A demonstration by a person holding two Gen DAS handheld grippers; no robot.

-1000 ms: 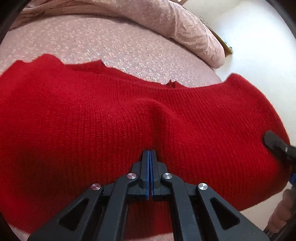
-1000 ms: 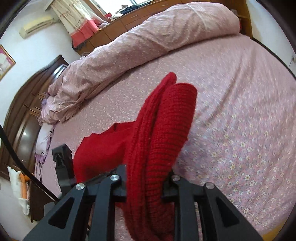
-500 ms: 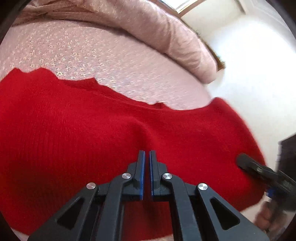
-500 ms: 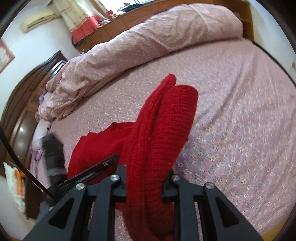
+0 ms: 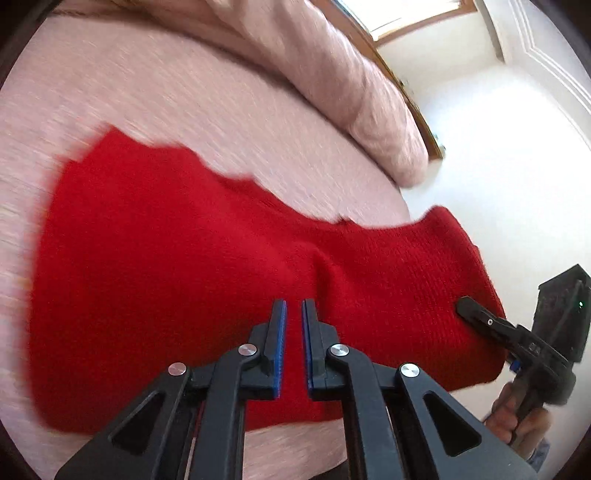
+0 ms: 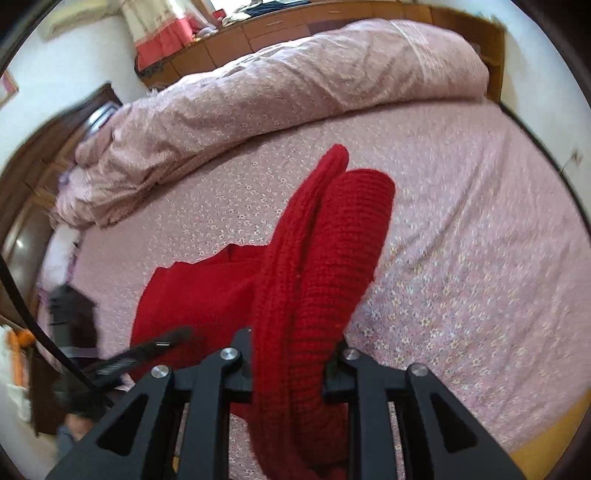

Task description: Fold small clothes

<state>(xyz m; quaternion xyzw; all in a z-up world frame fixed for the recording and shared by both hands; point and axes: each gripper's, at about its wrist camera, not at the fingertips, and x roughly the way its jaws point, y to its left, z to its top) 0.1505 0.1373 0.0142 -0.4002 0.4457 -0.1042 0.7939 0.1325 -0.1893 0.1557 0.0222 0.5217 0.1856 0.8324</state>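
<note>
A red knitted sweater (image 5: 184, 280) lies spread on the pink flowered bed sheet (image 5: 184, 92). My left gripper (image 5: 293, 317) hovers just above its near middle, jaws slightly apart and holding nothing. My right gripper (image 6: 295, 354) is shut on a thick bunched fold of the red sweater (image 6: 332, 258), which stands up between its fingers. In the left wrist view the right gripper (image 5: 476, 314) pinches the sweater's right edge. The left gripper (image 6: 162, 343) shows blurred at the lower left of the right wrist view.
A rolled pink duvet (image 6: 295, 85) lies along the head of the bed. A wooden headboard and dresser (image 6: 258, 33) stand behind it. A dark wooden wardrobe (image 6: 33, 177) is at the left. A white wall (image 5: 517, 147) is beyond the bed's right edge.
My left gripper has opened, let go of the sweater and drawn back and up. The right gripper keeps its hold on the sweater fold.
</note>
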